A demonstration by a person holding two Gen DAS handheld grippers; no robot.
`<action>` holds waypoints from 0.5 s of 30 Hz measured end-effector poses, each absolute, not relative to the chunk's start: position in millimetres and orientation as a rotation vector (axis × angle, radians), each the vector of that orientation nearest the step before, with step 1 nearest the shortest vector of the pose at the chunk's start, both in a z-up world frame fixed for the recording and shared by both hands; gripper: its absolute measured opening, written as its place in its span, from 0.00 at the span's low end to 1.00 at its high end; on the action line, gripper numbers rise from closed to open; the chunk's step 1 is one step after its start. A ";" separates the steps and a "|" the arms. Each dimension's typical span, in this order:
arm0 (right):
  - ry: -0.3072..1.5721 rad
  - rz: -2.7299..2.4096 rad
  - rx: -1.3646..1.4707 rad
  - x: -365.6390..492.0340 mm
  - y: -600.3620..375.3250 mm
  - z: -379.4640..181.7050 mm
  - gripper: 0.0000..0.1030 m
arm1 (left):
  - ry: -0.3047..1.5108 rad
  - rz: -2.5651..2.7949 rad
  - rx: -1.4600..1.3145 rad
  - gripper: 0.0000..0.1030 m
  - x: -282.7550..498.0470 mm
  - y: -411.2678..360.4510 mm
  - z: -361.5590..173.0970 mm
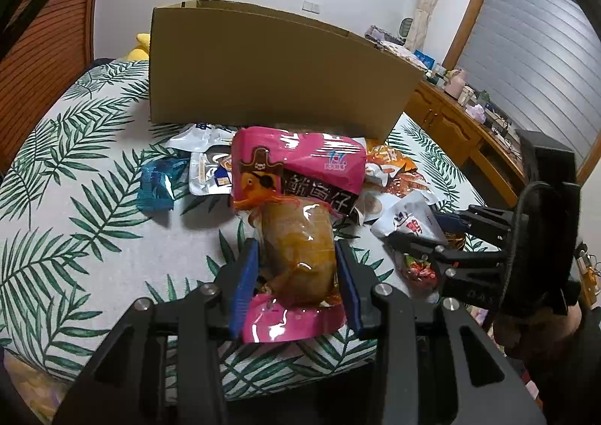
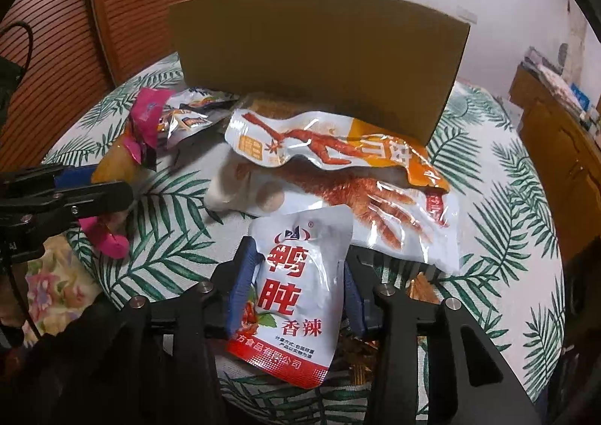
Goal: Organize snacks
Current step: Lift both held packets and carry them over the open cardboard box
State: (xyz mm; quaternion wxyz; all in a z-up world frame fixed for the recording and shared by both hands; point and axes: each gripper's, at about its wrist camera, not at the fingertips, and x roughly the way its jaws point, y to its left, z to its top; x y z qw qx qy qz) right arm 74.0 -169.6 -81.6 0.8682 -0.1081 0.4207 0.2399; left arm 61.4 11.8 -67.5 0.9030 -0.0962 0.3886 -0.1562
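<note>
Left wrist view: left gripper (image 1: 296, 267) at 6 o'clock, blue pads pressed against both sides of the pink snack pack (image 1: 296, 199), clamped on its clear lower half; the pack's pink printed top points to 12 o'clock, lifted off the leaf-print bed (image 1: 75, 237). At 3 o'clock the right gripper (image 1: 420, 237) enters from the side, holding the white duck gizzard pouch (image 1: 409, 218). Right wrist view: right gripper (image 2: 296, 290) at 6 o'clock, pads closed on both edges of the same white duck gizzard pouch (image 2: 296, 286), red characters facing the camera, pouch upright between the fingers. At 9 o'clock the left gripper (image 2: 94, 184) shows with the pink snack pack (image 2: 124, 147) in it. Beyond the pouch, toward 1 o'clock, a white chicken feet bag (image 2: 394, 222) lies flat on the bed (image 2: 507, 199), with an orange-and-white chicken feet pouch (image 2: 330, 147) resting on top of it. Left wrist view, 10 o'clock of the pink pack: a blue wrapper (image 1: 156, 184) and a silver pouch (image 1: 210, 173) lie on the bed, near each other. Farthest, at 12 o'clock in both views, the cardboard box (image 1: 270, 76) stands upright on the bed, the loose snacks heaped against its near wall. A wooden cabinet (image 1: 462, 139) sits at 2 o'clock behind the bed.
</note>
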 end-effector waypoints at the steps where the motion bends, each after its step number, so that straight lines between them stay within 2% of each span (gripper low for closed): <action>1: 0.880 0.508 -0.228 74.6 -169.4 -82.0 0.45 | 0.801 -0.321 -0.200 0.38 60.5 12.5 -66.4; 4: 0.857 0.505 -0.246 70.5 -167.6 -80.2 0.42 | 0.784 -0.319 -0.200 0.38 56.6 15.8 -61.8; 6: 0.825 0.505 -0.251 65.3 -168.5 -73.9 0.34 | 0.771 -0.318 -0.204 0.38 54.5 17.7 -58.4; 15: 0.754 0.516 -0.244 51.9 -171.1 -59.7 0.25 | 0.735 -0.331 -0.212 0.38 51.3 19.0 -48.9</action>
